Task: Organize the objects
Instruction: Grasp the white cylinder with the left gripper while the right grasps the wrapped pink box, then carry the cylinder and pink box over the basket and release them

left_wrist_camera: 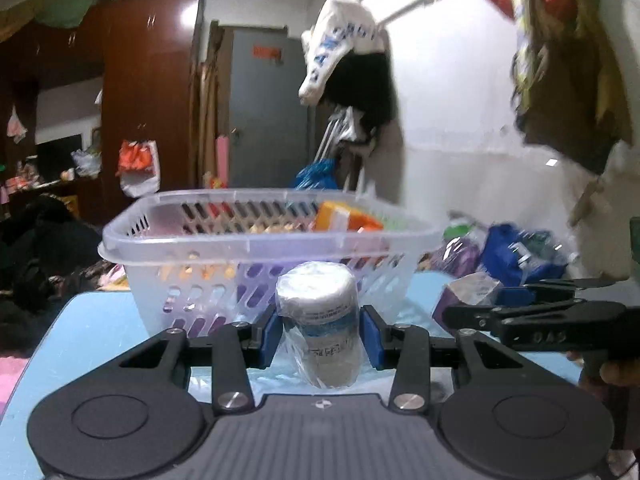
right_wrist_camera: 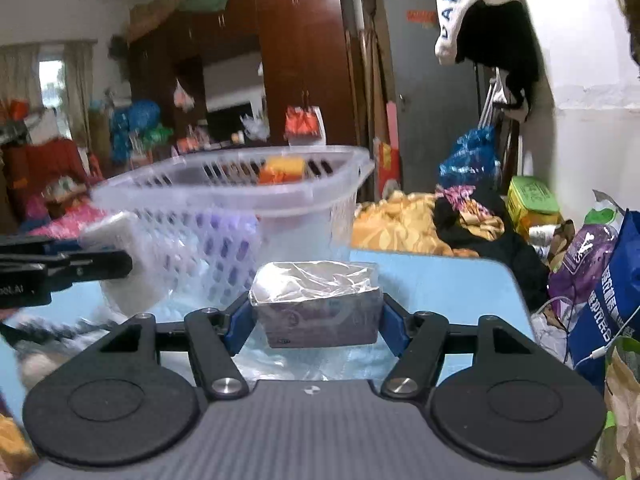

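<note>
Left hand-held gripper [left_wrist_camera: 320,334]: its blue pads [left_wrist_camera: 269,334] are pressed against both sides of a white roll [left_wrist_camera: 320,320] wrapped in clear film. The roll stands upright between the jaws, printed label facing the camera, just in front of the basket [left_wrist_camera: 256,240]. Whether its base touches the worktop [left_wrist_camera: 92,320] cannot be told.

Right hand-held gripper [right_wrist_camera: 316,320]: its jaws are clamped on a grey-purple pack [right_wrist_camera: 320,312], also film-wrapped, with loose film bunched on top. The pack sits level between the pads, held over the worktop's near part, in front of and to the right of the basket in this view.

Basket: clear plastic, slotted walls, standing on the light blue worktop. An orange box [left_wrist_camera: 344,216] lies inside, tilted against the far right wall; purple and orange shapes show through the slots, too blurred to identify.

The two grippers are side by side, near each other. The right one appears at the right edge of the left wrist view with part of a hand [left_wrist_camera: 618,372] beneath it; the left one appears at the left edge of the right wrist view.

Surroundings: a dark wooden wardrobe [left_wrist_camera: 148,80] and a grey door [left_wrist_camera: 264,112] behind the basket; bags [right_wrist_camera: 600,280] and heaped fabric beside the worktop's right side. Both views are motion-blurred.
</note>
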The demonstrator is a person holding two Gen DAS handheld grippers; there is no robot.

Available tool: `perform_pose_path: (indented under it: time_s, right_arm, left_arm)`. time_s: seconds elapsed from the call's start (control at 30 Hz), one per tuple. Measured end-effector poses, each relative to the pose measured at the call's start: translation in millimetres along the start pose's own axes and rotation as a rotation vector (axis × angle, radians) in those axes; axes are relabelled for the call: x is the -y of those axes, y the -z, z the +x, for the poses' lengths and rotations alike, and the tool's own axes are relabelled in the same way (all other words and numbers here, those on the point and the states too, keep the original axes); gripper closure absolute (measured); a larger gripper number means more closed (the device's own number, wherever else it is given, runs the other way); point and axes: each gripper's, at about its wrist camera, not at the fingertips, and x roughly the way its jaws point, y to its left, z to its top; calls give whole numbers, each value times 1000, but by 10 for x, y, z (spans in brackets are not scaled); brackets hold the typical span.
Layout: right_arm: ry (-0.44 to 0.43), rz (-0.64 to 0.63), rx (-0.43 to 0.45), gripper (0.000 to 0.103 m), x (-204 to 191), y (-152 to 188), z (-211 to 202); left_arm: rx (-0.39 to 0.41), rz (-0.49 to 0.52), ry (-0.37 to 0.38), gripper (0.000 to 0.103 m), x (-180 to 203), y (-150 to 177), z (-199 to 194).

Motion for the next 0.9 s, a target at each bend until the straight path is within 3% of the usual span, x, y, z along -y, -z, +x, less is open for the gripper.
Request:
perform_pose_path:
  time_s: [0.17,0.4,0.5,0.6,0.9]
  right_arm:
    - [-5,-51,76,36,-168,-262,-243]
    - [-38,-86,125,36,-353,-689,-73]
    - [-47,-114,138,36,-482,-848,158]
    - [-27,-181,132,36,-662,-991,501]
    - [-64,-148,25,36,-793,-1114,1261]
  left_arm:
    - [71,-27,-8,57,-109,-138,-294]
    - [176,10,-46,57,-223,-627,-523]
    - [200,43,-132,57,-263,-860,-427]
    - [153,32,-189,57,-407,-1116,-119]
    - [67,33,-186,57,-634,-1329,360]
